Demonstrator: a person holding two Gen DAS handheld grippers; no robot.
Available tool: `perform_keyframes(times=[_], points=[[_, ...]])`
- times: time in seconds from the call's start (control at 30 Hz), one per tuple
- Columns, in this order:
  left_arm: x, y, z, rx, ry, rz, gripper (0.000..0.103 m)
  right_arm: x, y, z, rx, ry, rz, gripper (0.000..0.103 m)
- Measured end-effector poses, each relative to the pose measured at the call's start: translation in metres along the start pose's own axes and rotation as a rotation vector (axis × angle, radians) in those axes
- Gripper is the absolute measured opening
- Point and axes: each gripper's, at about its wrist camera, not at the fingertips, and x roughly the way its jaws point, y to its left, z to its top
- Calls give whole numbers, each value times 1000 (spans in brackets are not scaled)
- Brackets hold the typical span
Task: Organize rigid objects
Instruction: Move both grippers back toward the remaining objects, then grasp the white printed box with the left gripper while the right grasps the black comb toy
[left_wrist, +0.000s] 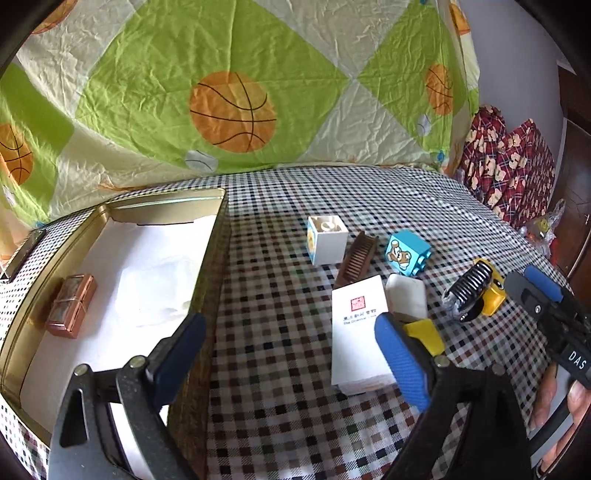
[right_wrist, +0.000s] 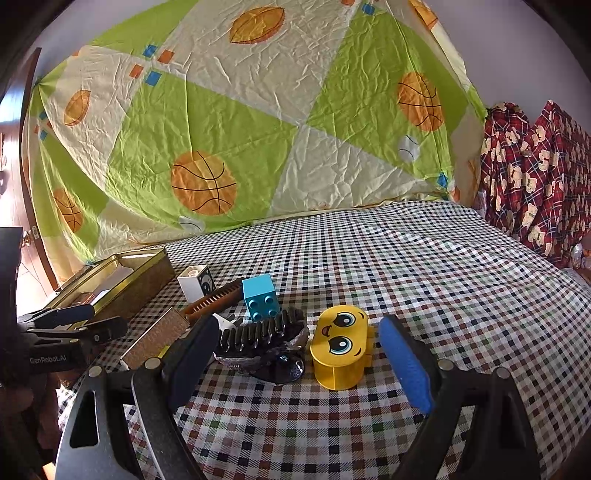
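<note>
Left gripper (left_wrist: 291, 354) fingers spread wide above the checked counter (left_wrist: 277, 295) beside the gold tin (left_wrist: 207, 266); right gripper (right_wrist: 299, 360) (equally released) flanks a yellow block (right_wrist: 341, 347).

Gold tin (left_wrist: 207, 236): glossy metal, white paper lining. Beside the tin, checked table cover (left_wrist: 280, 295): matt woven cloth. Brown comb (left_wrist: 356, 260): wood-like, ribbed. Yellow face block (right_wrist: 341, 350): smooth glossy plastic. Backdrop sheet (right_wrist: 258, 110): crinkled cloth.
</note>
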Motion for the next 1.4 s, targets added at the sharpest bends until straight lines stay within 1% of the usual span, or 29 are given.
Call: perform_keyframes(times=[0.1, 0.17, 0.23, 0.3, 0.33, 0.4, 0.47, 0.6, 0.67, 0.7, 0.73, 0.77, 0.8, 0.87, 1.0, 1.03, 1.17, 1.3, 1.4], points=[[-5, -11, -2, 15, -12, -43, 94, 0, -2, 0, 12, -1, 3, 90], [-3, -24, -2, 56, -5, -47, 94, -1, -3, 0, 16, -5, 2, 90], [2, -33, -2, 85, 19, -39, 93, -2, -3, 0, 15, -10, 2, 90], [7, -36, 0, 87, 40, -30, 88, -3, -3, 0, 17, -17, 1, 90], [9, -35, 1, 82, 47, -24, 82, -4, -3, 0, 18, -22, 0, 90], [13, -34, 3, 73, 55, -22, 79, -5, -3, -1, 20, -32, -1, 90], [17, -33, 3, 72, 76, -27, 73, -6, -3, -1, 19, -39, -3, 90], [31, -40, 2, 92, 149, -74, 72, -7, -3, -1, 20, -43, -6, 90], [34, -39, 2, 79, 162, -104, 71, -6, -4, -1, 24, -35, -6, 90], [36, -38, 3, 71, 167, -114, 68, -5, -4, -1, 26, -32, -5, 90], [37, -37, 2, 63, 176, -120, 55, -5, -4, -1, 28, -29, -7, 90], [39, -36, 2, 56, 188, -131, 48, -4, -5, -1, 28, -25, -9, 90], [38, -34, 2, 49, 186, -143, 48, -3, -5, -1, 28, -22, -11, 90], [32, -32, 1, 43, 157, -152, 48, -2, -4, -1, 28, -17, -15, 90], [14, -37, 2, 75, 60, -103, 47, 0, -4, 0, 25, -4, -25, 90], [9, -37, 2, 79, 33, -81, 47, 1, -4, 0, 24, -1, -26, 90], [-5, -31, 4, 60, -59, -33, 47, 5, -3, 1, 19, 16, -35, 90], [-12, -22, 6, 21, -111, -21, 47, 12, 9, 1, -50, 57, -52, 90], [-13, -20, 8, 2, -124, -21, 47, 16, 19, 1, -121, 82, -34, 90]])
